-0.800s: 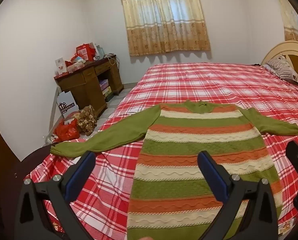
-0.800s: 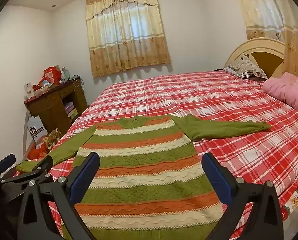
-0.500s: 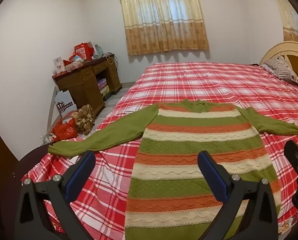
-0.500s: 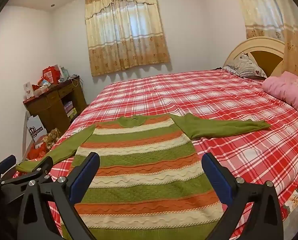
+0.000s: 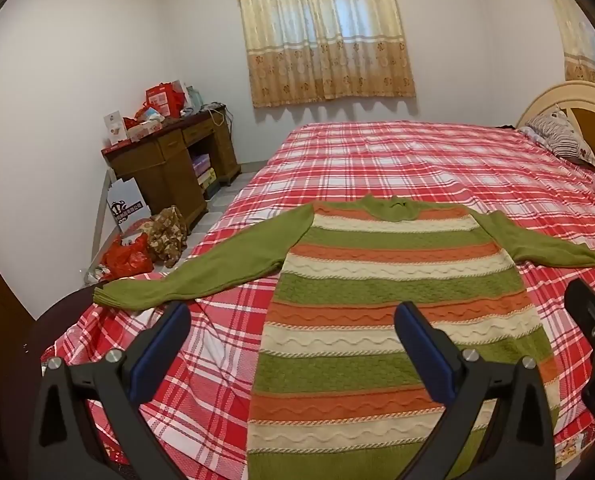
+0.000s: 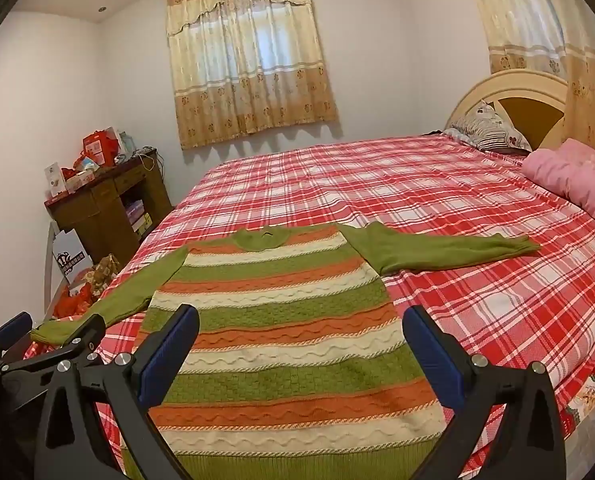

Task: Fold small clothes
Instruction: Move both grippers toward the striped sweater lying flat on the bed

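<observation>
A knitted sweater [image 5: 393, 292] [image 6: 281, 320] with green, orange and cream stripes lies flat on the red plaid bed [image 5: 397, 160] [image 6: 477, 288], collar away from me, both green sleeves spread out sideways. My left gripper [image 5: 293, 328] hovers open above the sweater's lower left part, nothing between its blue pads. Over the sweater's lower body my right gripper [image 6: 299, 334] is also open and empty. The left sleeve's cuff [image 5: 107, 296] reaches the bed's left edge. The right gripper's finger [image 5: 593, 328] shows at the right of the left wrist view.
A brown desk [image 5: 169, 160] with boxes and red bags stands left of the bed, with bags [image 5: 129, 258] on the floor beside it. A striped pillow [image 6: 485, 128] and a pink quilt [image 6: 577, 176] lie at the headboard [image 6: 525, 100] on the right.
Both grippers have shifted only slightly; the sweater sits a little lower and further left in the left wrist view. Both stay open and the sweater lies unmoved.
</observation>
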The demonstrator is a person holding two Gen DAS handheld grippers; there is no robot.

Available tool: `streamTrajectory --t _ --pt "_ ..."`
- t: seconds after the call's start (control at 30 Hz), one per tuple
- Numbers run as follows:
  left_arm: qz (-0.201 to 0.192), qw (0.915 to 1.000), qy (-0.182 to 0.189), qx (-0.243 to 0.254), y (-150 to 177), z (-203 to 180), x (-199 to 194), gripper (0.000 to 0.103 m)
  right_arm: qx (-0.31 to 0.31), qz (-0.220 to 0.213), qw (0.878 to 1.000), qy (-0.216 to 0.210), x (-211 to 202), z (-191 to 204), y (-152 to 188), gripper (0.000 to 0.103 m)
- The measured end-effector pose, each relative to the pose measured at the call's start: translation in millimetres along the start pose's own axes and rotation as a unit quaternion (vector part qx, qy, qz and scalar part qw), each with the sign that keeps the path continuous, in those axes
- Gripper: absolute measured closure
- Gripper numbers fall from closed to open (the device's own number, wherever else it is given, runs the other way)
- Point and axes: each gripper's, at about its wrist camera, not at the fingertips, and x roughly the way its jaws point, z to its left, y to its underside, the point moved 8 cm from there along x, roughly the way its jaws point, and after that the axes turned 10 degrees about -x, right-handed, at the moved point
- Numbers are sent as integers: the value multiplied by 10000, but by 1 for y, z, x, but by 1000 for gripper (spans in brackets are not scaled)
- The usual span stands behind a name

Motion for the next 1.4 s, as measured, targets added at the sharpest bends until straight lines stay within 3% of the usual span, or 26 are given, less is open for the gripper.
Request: streamTrajectory --t 1.4 --pt "167 9998 68 -31 8 -6 7 0 30 134 9999 50 5 -1 8 1"
